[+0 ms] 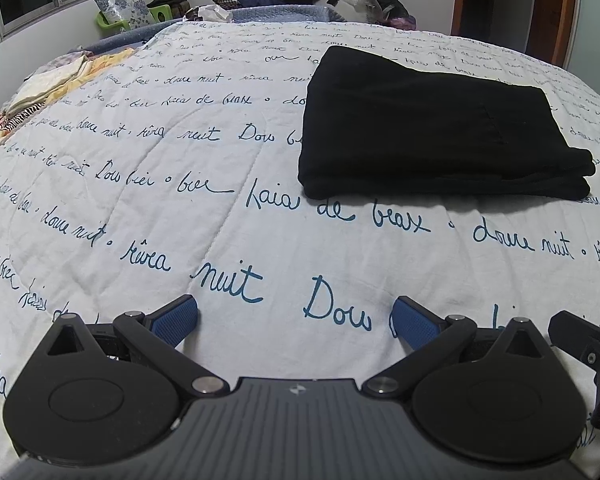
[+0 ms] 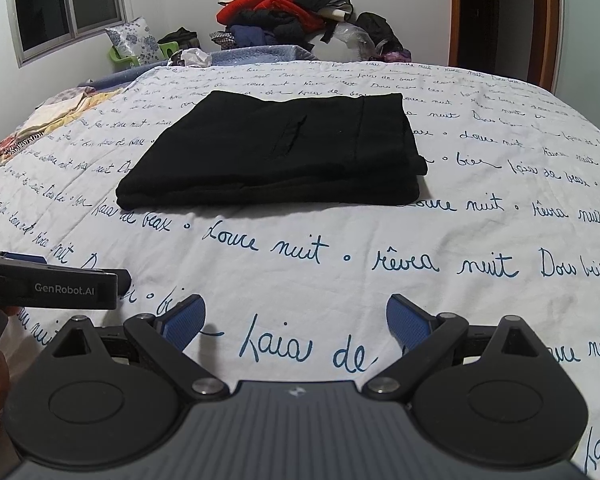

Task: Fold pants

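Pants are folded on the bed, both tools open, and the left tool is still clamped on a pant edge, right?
Not quite. The left tool holds nothing: its jaws stand open over bare bedspread, short of the pants, as the left wrist view shows. The rest stands: the pants lie folded on the bed and the right tool is open too.

A script-printed quilt (image 2: 340, 264); beyond its far edge a clothes heap (image 2: 284, 12), floral pillow (image 2: 134, 40) further left
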